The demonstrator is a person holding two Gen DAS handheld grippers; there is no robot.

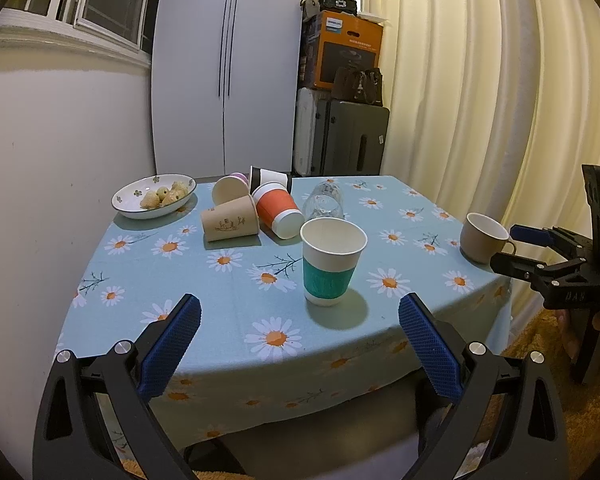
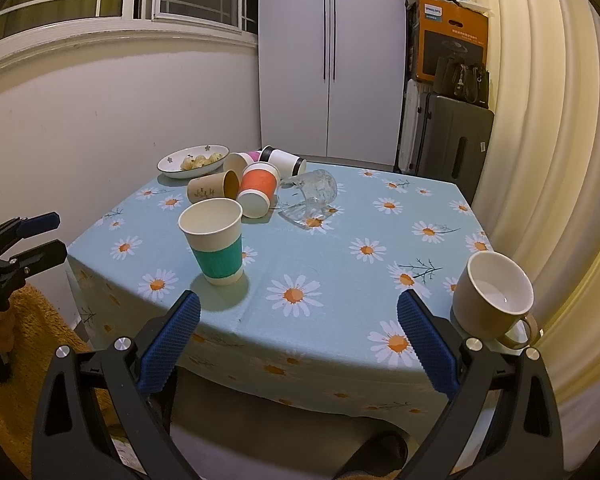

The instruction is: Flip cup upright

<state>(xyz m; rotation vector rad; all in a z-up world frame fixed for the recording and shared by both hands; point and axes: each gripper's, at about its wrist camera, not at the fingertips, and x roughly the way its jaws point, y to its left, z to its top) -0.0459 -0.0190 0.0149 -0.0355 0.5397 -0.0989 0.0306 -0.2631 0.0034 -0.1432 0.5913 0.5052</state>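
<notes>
A paper cup with a teal sleeve (image 1: 331, 260) stands upright on the daisy tablecloth (image 1: 228, 312); it also shows in the right wrist view (image 2: 216, 240). Behind it several paper cups lie on their sides: a brown one (image 1: 230, 222), an orange one (image 1: 278, 210), a white and black one (image 2: 284, 162). A clear glass mug (image 2: 310, 196) lies tipped. A beige ceramic mug (image 2: 494, 296) stands upright at the right edge. My left gripper (image 1: 300, 320) is open and empty, in front of the teal cup. My right gripper (image 2: 299, 320) is open and empty near the front edge.
A white bowl of food (image 1: 154, 198) sits at the table's back left. A white wardrobe (image 2: 332, 60), a grey suitcase (image 2: 452, 144) and stacked boxes stand behind. Curtains (image 2: 540, 120) hang at the right. An orange rug (image 2: 28, 340) lies on the floor.
</notes>
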